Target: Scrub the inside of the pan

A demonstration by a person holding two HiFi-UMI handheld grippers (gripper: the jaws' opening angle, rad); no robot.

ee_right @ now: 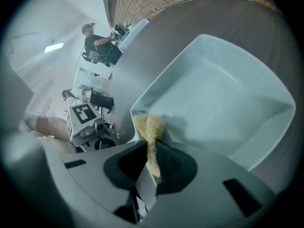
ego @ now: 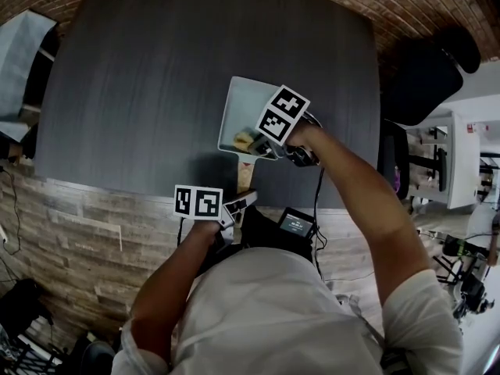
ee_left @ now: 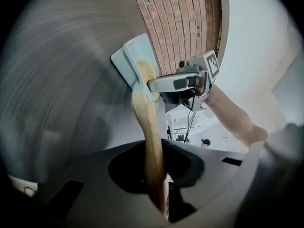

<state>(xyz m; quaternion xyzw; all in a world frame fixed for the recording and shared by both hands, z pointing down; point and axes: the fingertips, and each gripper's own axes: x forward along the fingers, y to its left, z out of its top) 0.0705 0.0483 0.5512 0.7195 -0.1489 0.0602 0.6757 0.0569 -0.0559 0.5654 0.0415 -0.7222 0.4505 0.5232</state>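
A pale blue square pan (ego: 244,109) lies on the dark table near its front edge, its wooden handle (ego: 244,175) pointing toward me. My left gripper (ego: 241,203) is shut on that handle (ee_left: 148,141), which runs straight between its jaws up to the pan (ee_left: 128,56). My right gripper (ego: 269,148) reaches steeply down into the pan and is shut on a yellow sponge (ee_right: 149,126). The sponge presses on the pan's inner corner nearest the handle, and the rest of the pan's inside (ee_right: 223,94) shows bare. From the left gripper view the right gripper (ee_left: 183,82) sits over the sponge (ee_left: 146,71).
The dark round-cornered table (ego: 172,69) stretches far beyond the pan, with a brick wall (ego: 422,6) behind it. A black chair (ego: 426,69) and a white cart (ego: 462,158) stand to the right. A small black device (ego: 295,223) hangs at my waist.
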